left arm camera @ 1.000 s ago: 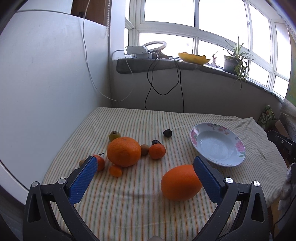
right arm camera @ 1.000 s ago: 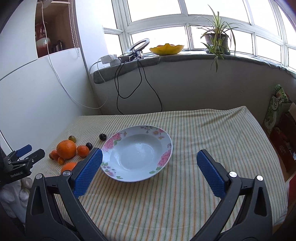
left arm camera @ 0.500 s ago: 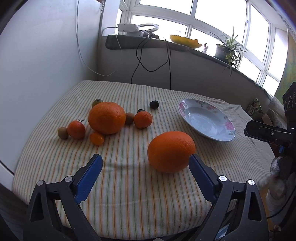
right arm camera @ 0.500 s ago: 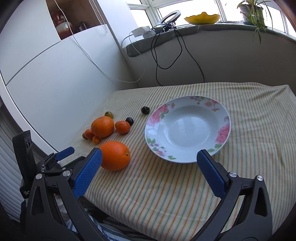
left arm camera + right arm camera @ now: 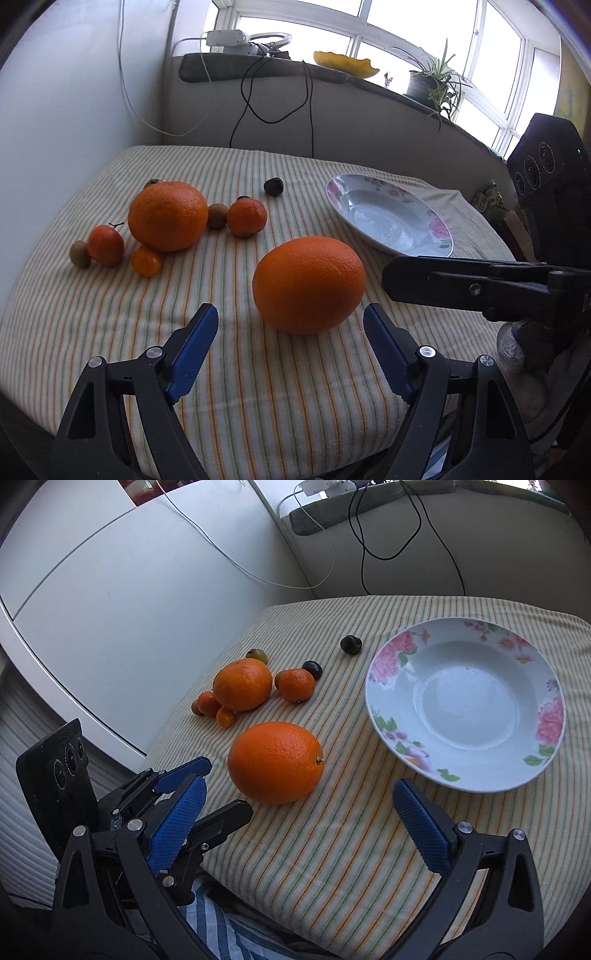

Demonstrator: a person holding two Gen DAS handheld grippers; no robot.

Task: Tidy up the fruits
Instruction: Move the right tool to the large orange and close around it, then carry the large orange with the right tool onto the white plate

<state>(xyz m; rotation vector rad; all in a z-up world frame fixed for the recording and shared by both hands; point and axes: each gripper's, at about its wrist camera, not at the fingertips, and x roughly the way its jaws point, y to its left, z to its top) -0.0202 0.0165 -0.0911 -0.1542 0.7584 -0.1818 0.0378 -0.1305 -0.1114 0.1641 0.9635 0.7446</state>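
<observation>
The big oval orange (image 5: 309,284) lay alone near the front edge of the tabletop (image 5: 258,387), apart from the other fruits toward the left edge and from the empty flowered plate (image 5: 465,709) toward the right edge. The left gripper (image 5: 291,354) was spread wide just in front of it, touching nothing. The right gripper (image 5: 301,821) was also spread and empty, close to the left one.

I thought the danger was rolling. The orange was smooth, pebbled and egg-shaped, and the striped cloth was soft, so one pad arriving first could push it away, perhaps toward the front edge. The ribbed blue pads (image 5: 194,350) should hold the skin well. The two grippers could also knock together. The glossy plate looked shallow, so a fruit released carelessly might roll out.
</observation>
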